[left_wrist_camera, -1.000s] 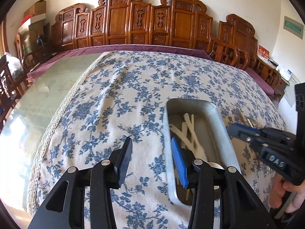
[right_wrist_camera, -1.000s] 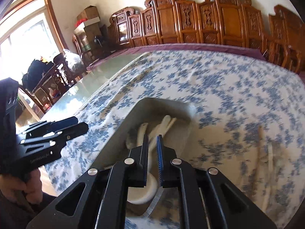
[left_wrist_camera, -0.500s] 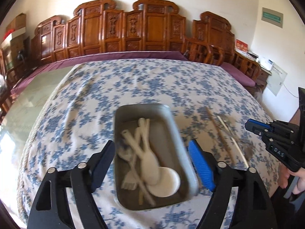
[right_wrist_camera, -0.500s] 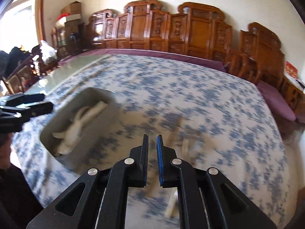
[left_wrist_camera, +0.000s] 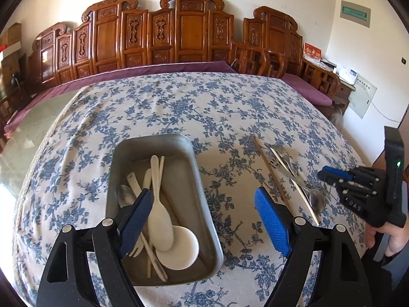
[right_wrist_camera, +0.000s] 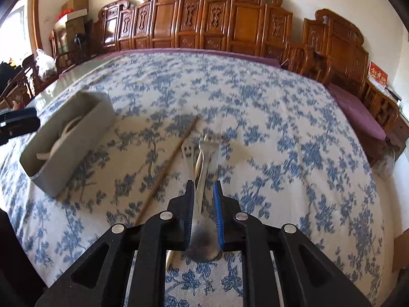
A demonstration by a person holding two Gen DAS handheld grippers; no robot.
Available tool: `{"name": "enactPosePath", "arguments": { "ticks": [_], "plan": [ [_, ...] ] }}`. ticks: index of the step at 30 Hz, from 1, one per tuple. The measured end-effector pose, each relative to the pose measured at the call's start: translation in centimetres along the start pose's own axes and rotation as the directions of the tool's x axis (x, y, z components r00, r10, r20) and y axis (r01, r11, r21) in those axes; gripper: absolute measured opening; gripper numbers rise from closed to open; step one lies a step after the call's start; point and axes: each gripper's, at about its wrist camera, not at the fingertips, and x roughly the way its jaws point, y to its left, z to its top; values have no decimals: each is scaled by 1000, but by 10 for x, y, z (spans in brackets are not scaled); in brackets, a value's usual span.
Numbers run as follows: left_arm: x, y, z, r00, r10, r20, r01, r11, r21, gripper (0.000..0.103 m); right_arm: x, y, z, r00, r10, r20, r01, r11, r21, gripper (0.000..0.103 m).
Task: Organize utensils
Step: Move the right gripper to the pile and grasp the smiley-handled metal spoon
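Hovering wide open, left gripper (left_wrist_camera: pixel 204 217) straddles the tray's (left_wrist_camera: pixel 204 204) right wall; only its view shows utensils (left_wrist_camera: pixel 158 212) inside. Right gripper (right_wrist_camera: pixel 203 189), jaws opening, brackets metal spoon (right_wrist_camera: pixel 202 240) on tablecloth (right_wrist_camera: pixel 281 128), contact unclear.

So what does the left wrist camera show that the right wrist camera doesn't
Left wrist only: the grey metal tray's whole inside, with white plastic spoons and a round white lid.
Right wrist only: the metal spoon's bowl between the right tongs, which are opening.
Both: tray, wooden chopstick, metal forks, floral tablecloth.
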Motion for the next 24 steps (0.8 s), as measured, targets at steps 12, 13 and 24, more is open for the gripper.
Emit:
{"name": "enactPosePath", "arguments": {
  "ticks": [12,13,24],
  "plan": [
    [13,-34,-3,999,-22,-27,24,998,54,78,33,5,-10,994,41,-100,-43,999,-14,26],
    [14,-37,-3,999,-23,-29,25,998,60,78,33,4,-9,993,52,-103,-53,999,-4,26],
    [18,-45,-4,999,-23,-40,26,997,79,78,28,-8,-14,984,118,-137,-106,990,88,13]
  ]
}}
